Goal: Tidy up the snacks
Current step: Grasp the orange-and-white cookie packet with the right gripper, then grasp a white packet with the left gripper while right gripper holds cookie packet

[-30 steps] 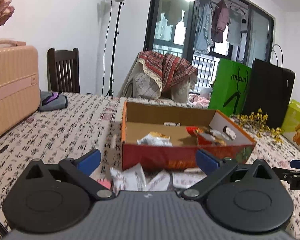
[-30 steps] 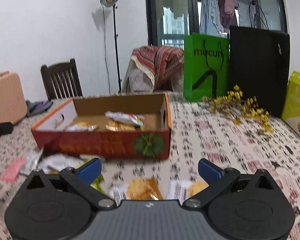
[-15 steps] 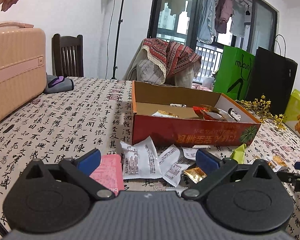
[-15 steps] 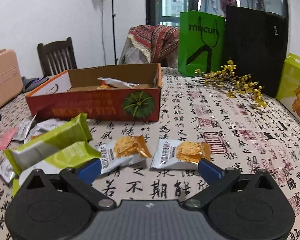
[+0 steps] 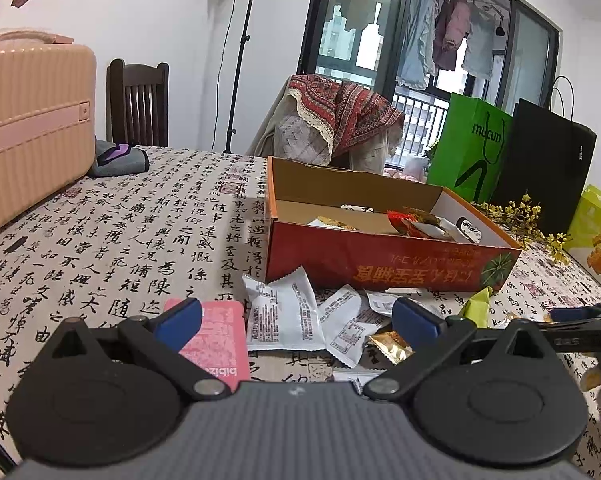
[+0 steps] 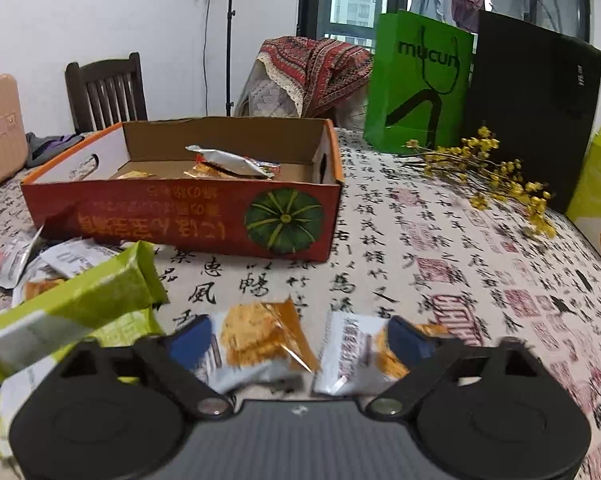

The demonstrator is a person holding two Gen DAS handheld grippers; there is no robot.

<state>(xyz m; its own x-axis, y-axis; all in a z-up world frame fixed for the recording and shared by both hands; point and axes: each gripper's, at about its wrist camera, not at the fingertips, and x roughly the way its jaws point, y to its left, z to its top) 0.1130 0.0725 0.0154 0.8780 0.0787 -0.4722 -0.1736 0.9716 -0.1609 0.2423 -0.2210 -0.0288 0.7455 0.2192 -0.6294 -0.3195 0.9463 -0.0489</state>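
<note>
Snacks, loose, on a table [image 5: 112,216] with a calligraphy-print cloth; part of the lot already lies in an open cardboard box [image 5: 380,264] with a red front wall.

Right gripper [image 6: 298,340]: low over the cloth, jaws apart, having just been closing. Between its blue fingertips [image 6: 190,340] lies a cracker packet [image 6: 256,344] with an orange end; the left pad is just beside or over the packet's near edge, and whether it presses cannot be told. A second cracker packet [image 6: 360,356] lies under and beside the right fingertip. Two green wrapped bars [image 6: 72,312] lie to the left, near the gripper.

Left gripper [image 5: 296,320]: jaws wide apart, holding nothing. Ahead of it, between the fingertips, lie white packets [image 5: 284,316] printed-side up and a small gold packet [image 5: 390,344]. A pink packet [image 5: 220,336] lies partly under the left fingertip.

Left view only: the pink packet's full face, the gold packet, a pink suitcase [image 5: 28,128] in full at the table's far left, and the right gripper's finger entering at the right edge.

Right view only: both cracker packets, the green bars in full, a pumpkin print [image 6: 284,220] on the box front, a silver packet [image 6: 228,160] standing highest in the box.

Both views: green bag [image 6: 416,80], black bag [image 6: 532,108], yellow dried flowers [image 6: 492,172].
</note>
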